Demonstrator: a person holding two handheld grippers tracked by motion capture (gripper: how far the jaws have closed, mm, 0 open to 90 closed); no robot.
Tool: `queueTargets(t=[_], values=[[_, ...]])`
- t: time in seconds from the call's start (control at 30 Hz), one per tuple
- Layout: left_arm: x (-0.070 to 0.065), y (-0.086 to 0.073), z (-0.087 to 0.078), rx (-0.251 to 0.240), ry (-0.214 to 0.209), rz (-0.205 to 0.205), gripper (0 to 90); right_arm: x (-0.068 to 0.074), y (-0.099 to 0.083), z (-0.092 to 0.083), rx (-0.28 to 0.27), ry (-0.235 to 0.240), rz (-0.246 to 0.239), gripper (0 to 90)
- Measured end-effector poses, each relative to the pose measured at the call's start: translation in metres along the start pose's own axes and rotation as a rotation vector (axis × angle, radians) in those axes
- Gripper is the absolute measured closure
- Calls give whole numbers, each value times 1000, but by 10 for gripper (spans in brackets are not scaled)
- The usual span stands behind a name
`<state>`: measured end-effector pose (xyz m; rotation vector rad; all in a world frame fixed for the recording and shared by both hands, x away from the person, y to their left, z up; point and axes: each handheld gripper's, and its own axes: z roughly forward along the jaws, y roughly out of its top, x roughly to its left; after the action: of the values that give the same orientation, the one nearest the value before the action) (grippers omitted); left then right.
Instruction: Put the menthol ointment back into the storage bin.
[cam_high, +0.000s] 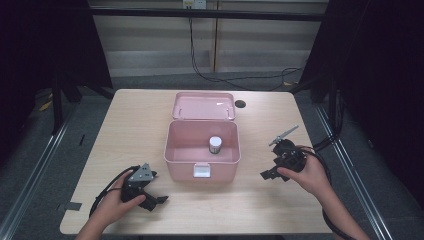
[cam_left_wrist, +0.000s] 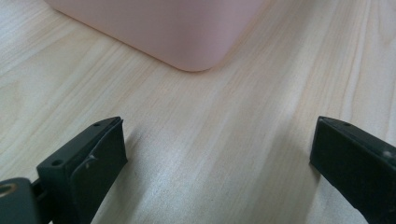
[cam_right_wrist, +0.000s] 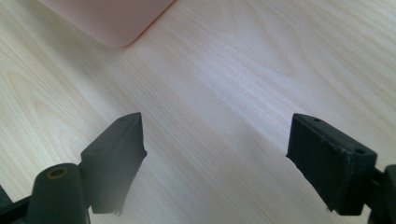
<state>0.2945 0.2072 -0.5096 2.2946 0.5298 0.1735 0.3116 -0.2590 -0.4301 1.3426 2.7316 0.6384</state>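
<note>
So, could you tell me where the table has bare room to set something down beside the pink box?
The table is bare left of the pink box, from its far edge to the left gripper. Right of the box, wood is free beyond the right gripper. The middle is crowded: box, open lid, small jar inside.

Light wood desk (cam_high: 125, 125), round grommet hole (cam_high: 240, 104) near the far edge. Open pink box (cam_high: 182, 167) sits at centre, lid back.

a black hole (cam_high: 240, 104) sits in the light wooden table (cam_high: 130, 125) near its far edge. black cables (cam_high: 210, 75) trail over the grey floor (cam_high: 45, 145) beyond, below a pale wall (cam_high: 150, 40).
</note>
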Motion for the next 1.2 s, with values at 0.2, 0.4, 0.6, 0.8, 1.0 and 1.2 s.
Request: queueTargets(t=[0.2,0.4,0.6,0.8,1.0,1.2], values=[[0,0,0,0,0,0,30,-4,-16,6,-42,24,4,186],[0,0,0,0,0,0,30,-4,-26,14,-63,26,-23,184],[0,0,0,0,0,0,30,-7,-39,28,-98,13,-57,185],[0,0,0,0,0,0,30,-11,-46,39,-126,-1,-93,174],[0,0,0,0,0,0,30,-13,-51,47,-205,-5,-138,142],[0,0,0,0,0,0,30,-12,-57,53,-282,-36,-171,98]])
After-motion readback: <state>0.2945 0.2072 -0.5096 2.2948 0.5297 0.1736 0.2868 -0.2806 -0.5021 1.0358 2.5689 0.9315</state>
